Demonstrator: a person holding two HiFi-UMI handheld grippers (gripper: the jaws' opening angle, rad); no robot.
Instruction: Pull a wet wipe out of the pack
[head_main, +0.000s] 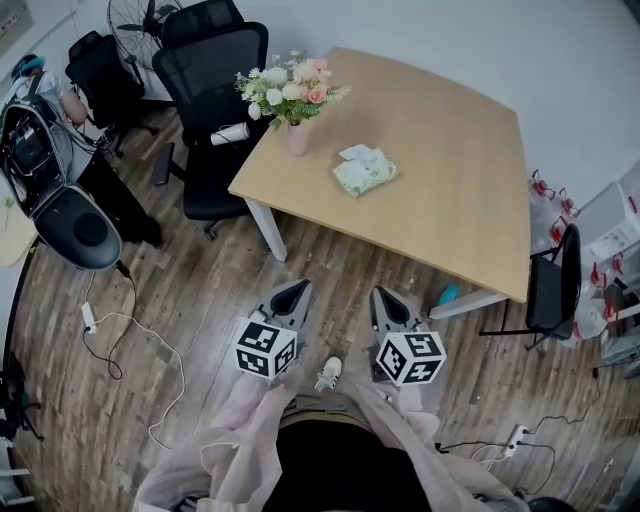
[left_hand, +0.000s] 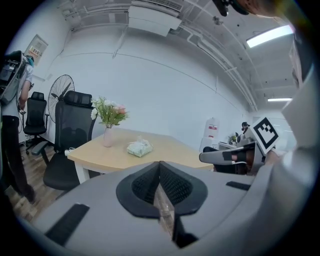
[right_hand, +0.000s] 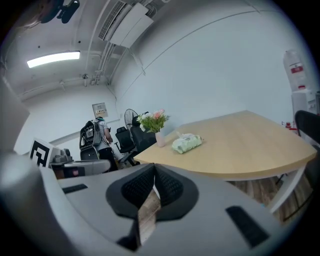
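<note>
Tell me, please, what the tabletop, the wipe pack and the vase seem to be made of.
Tabletop: pale wood or wood-look laminate, with an even tan, matte surface. Wipe pack: soft plastic film, pale green and crumpled. Vase: probably ceramic, smooth and pale pink, though too small to be sure.
</note>
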